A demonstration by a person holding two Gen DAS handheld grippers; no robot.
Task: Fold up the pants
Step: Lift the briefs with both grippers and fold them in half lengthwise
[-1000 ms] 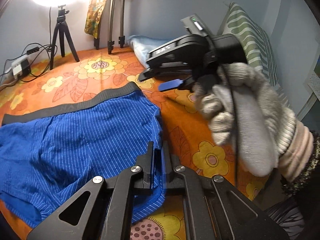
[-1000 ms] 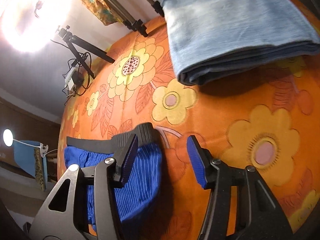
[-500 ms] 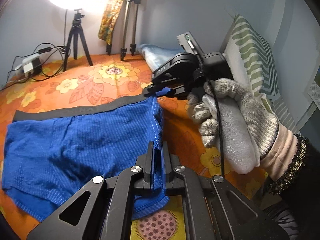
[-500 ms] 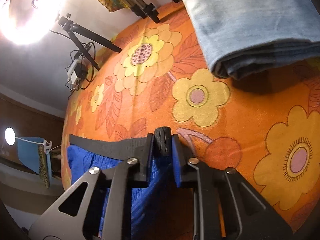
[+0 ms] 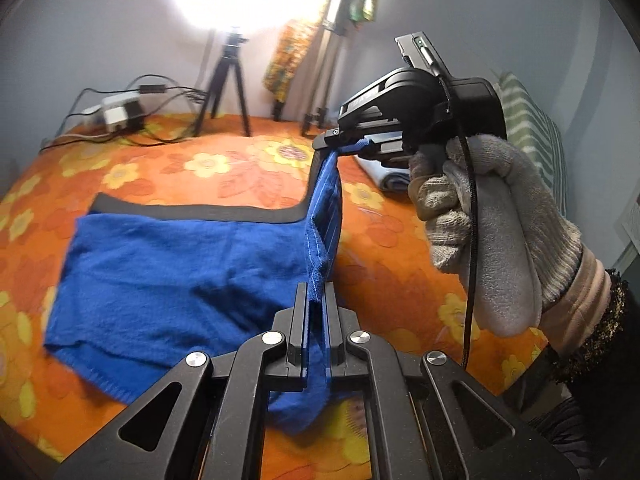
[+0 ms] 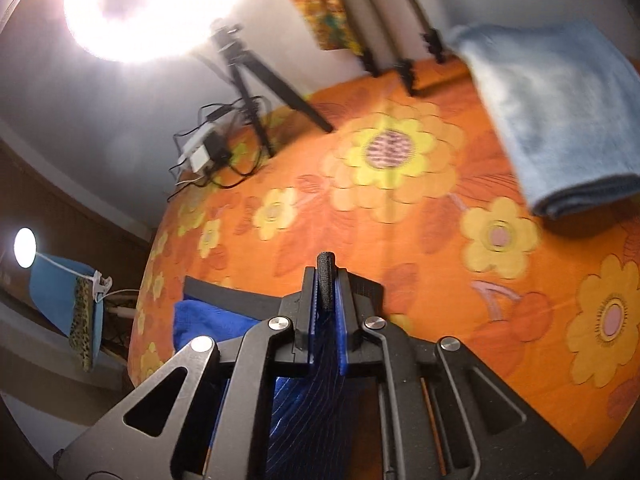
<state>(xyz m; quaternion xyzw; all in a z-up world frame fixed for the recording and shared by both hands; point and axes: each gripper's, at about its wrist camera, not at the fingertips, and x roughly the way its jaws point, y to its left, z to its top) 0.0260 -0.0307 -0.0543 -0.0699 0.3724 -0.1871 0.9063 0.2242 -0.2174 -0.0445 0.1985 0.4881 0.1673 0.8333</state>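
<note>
on the orange flowered bedspread [image 5: 248, 168]: blue striped shorts [image 5: 168, 276] with a dark waistband [image 5: 192, 213] lie mostly flat, the right side lifted.
left gripper [image 5: 316, 320]: fingers pressed together, pinching the lower hem corner of the shorts.
right gripper [image 6: 327, 300]: held by a gloved hand [image 5: 480, 216], fingers pinching the waistband corner, which sticks out between the tips.
step, as i judge: start of folding the right side over to the left.
risk: the grip on the waistband looks shallow, so the cloth can slip out if the hands pull apart.
risk: uneven lifting can twist the edge and give a crooked fold.
nearby: folded light blue towel [image 6: 560, 120], well apart from the shorts.
</note>
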